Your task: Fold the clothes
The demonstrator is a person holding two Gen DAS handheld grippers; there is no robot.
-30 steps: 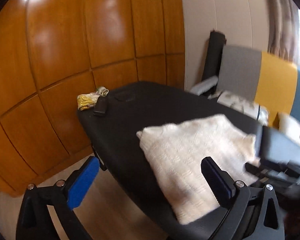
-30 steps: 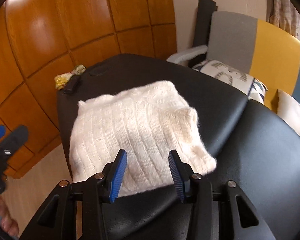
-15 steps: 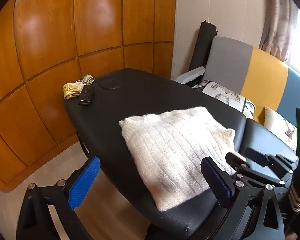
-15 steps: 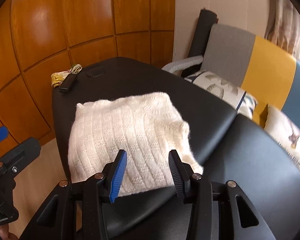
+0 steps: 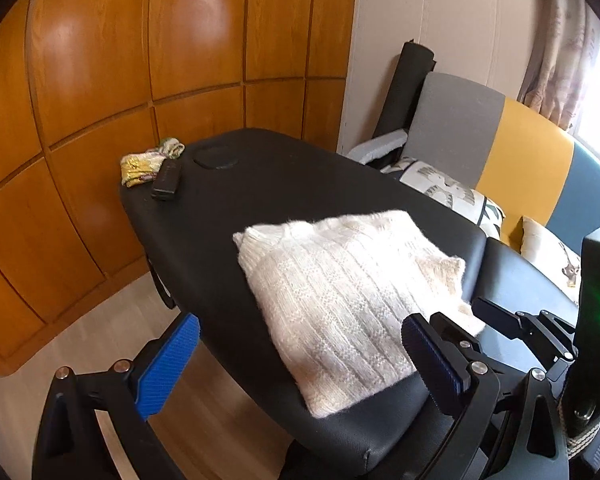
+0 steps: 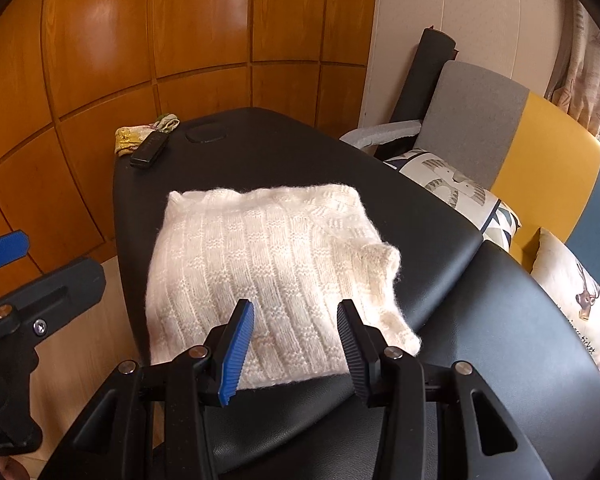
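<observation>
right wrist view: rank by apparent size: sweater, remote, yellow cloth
1. sweater, by far the largest
2-3. remote and yellow cloth: look alike, both far from the camera, cloth partly hidden, so unranked

Folded cream sweater (image 6: 272, 276) on black table (image 6: 284, 168); right gripper (image 6: 296, 344) empty.

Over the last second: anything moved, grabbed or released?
Nothing grabbed or released. Both views swung a little; the right gripper backed slightly off the folded sweater. Left gripper stays wide open and empty. Sweater, remote and table unchanged.
</observation>
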